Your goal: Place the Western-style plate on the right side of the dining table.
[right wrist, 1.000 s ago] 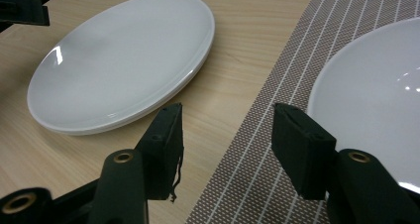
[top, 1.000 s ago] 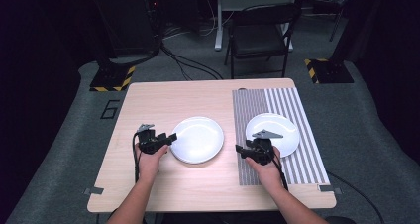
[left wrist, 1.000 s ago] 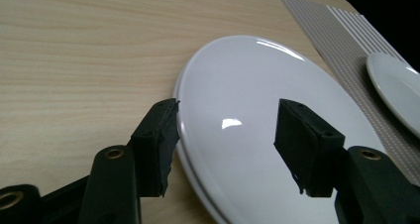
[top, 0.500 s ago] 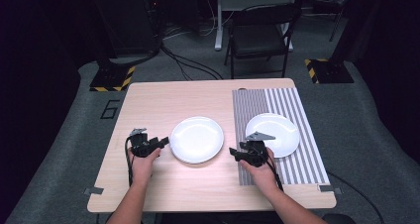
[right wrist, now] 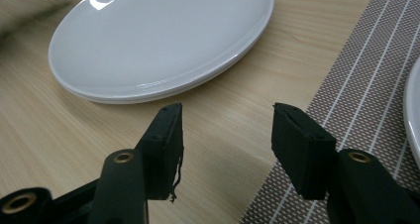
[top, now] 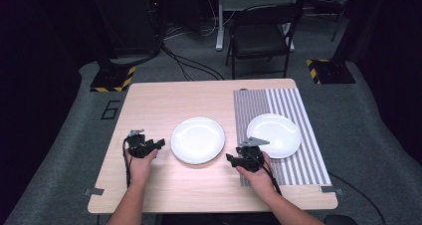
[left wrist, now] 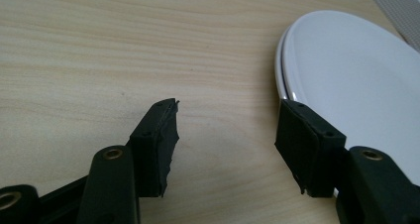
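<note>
Wooden table (top: 199, 95) carries a striped mat (top: 278, 110) at its right side. Centre plate (top: 198, 140) lies on bare wood; second plate (top: 273, 135) lies on the mat. Left gripper (top: 158, 144) sits just left of the centre plate, jaws wide apart, empty. Right gripper (top: 230, 158) sits between the plates, jaws wide apart, empty.

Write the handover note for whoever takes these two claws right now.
Left claw: open, holding nothing, just left of the centre plate.
Right claw: open, holding nothing, low over the table at the edge of the striped mat, between the two plates.
Centre plate lies on bare wood; in the gripper views it looks like two stacked plates. Mat plate lies on the mat.
Done: one plate on the mat.
Left: probably the centre stack, untouched.
</note>
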A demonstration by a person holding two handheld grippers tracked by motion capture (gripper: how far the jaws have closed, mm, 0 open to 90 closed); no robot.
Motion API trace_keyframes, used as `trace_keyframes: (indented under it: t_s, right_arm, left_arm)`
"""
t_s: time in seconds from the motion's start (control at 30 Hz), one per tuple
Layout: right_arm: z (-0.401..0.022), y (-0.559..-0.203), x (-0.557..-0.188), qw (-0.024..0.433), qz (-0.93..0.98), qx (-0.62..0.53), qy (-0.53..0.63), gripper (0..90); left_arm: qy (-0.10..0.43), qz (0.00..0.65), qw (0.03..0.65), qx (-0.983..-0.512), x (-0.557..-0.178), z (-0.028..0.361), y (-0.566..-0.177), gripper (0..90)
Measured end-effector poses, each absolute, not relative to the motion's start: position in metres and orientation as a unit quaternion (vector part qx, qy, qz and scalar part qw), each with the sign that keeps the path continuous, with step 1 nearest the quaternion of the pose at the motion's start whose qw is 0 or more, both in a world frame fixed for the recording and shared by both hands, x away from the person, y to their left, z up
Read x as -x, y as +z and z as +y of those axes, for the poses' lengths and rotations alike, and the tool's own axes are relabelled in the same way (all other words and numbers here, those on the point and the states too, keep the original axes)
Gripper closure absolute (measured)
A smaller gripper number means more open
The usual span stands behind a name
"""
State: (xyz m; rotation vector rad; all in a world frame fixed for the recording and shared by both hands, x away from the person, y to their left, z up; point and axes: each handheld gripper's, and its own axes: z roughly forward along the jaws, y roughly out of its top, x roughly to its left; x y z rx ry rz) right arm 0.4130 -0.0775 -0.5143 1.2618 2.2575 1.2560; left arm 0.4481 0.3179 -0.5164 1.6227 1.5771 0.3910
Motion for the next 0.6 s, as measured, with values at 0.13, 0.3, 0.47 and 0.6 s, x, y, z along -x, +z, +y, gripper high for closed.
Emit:
trace_keyframes:
  t_s: [0.13, 0.3, 0.47, 0.6]
  right_arm:
    - [-0.0765, -0.5159, -0.4129, 0.134, 0.781, -0.434, 0.429, 45.9]
    - [-0.0740, -0.5177, -0.4113, 0.136, 0.785, -0.428, 0.427, 45.8]
    - [-0.0713, -0.5195, -0.4091, 0.143, 0.792, -0.415, 0.424, 45.8]
    - [-0.0698, -0.5209, -0.4063, 0.145, 0.795, -0.411, 0.422, 45.6]
  left_arm:
    - [0.168, 0.624, 0.399, -0.650, -0.4488, 0.3168, -0.5174, 41.1]
    - [0.176, 0.623, 0.392, -0.653, -0.4501, 0.3149, -0.5188, 41.1]
    - [0.178, 0.623, 0.392, -0.654, -0.4520, 0.3146, -0.5196, 41.2]
    - [0.175, 0.623, 0.392, -0.653, -0.4548, 0.3141, -0.5207, 41.4]
